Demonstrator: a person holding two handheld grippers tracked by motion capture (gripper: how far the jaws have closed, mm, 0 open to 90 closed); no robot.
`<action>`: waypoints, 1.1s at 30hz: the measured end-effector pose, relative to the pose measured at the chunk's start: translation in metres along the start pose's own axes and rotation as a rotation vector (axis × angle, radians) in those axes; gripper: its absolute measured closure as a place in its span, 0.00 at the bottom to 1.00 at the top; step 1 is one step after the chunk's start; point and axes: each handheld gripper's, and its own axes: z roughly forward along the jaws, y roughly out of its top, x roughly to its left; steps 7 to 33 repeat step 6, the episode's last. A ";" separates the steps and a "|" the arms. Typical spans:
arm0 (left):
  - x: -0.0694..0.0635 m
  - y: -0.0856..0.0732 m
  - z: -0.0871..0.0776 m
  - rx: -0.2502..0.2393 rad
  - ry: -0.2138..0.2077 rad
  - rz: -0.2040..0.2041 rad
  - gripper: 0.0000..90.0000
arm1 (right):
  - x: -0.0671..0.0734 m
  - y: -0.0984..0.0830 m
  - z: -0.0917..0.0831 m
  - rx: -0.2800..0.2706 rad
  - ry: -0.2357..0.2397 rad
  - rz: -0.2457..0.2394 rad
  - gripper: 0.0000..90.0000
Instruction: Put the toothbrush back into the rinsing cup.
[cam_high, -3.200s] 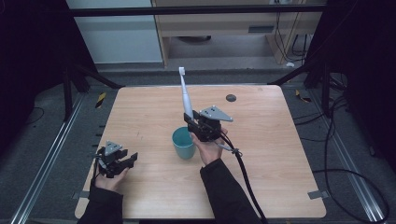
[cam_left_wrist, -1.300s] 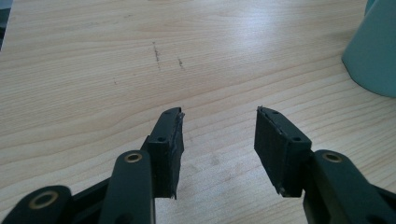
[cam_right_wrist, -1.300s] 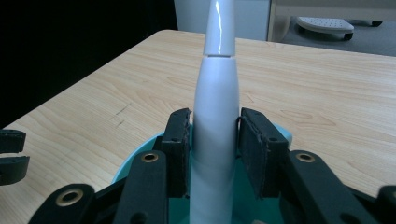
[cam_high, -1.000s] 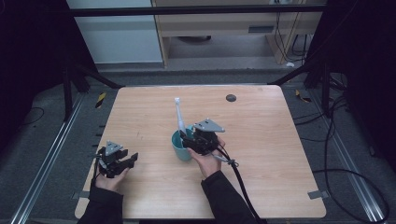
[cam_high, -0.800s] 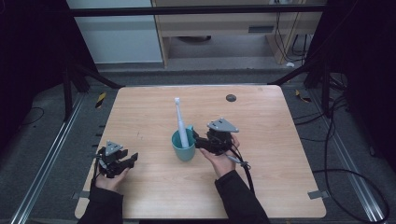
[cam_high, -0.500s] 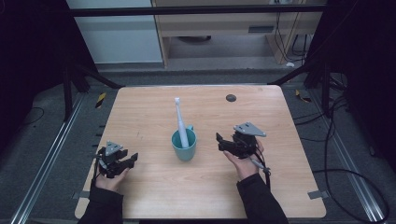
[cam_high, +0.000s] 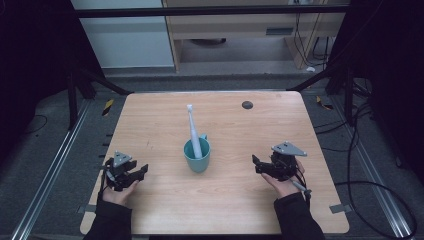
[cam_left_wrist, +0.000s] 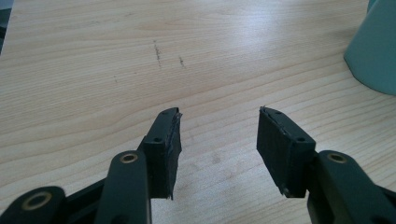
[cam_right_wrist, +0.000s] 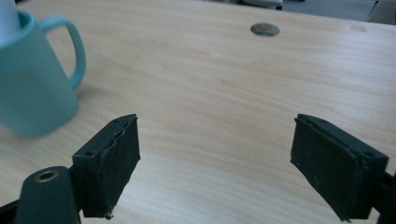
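teal mug (cam_high: 197, 156) holds toothbrush (cam_high: 193, 131) | right tool (cam_high: 258, 165) wide, empty, just opened | left tool (cam_high: 141, 170) apparently open, empty

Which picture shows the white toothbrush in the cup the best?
The high view: the whole toothbrush stands there in the teal mug, leaning back, bristle end up. The right gripper view catches just a white sliver of it at the mug's rim. The left gripper view has a piece of the mug's side.
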 end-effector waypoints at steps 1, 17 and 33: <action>0.000 0.000 0.000 0.001 0.000 0.001 0.53 | -0.005 -0.006 -0.002 0.012 -0.017 -0.027 0.17; 0.002 -0.001 0.000 -0.001 0.000 -0.001 0.52 | -0.016 -0.014 -0.004 0.043 -0.032 -0.010 0.16; 0.002 -0.001 0.000 -0.001 0.000 -0.001 0.52 | -0.016 -0.014 -0.004 0.043 -0.032 -0.010 0.16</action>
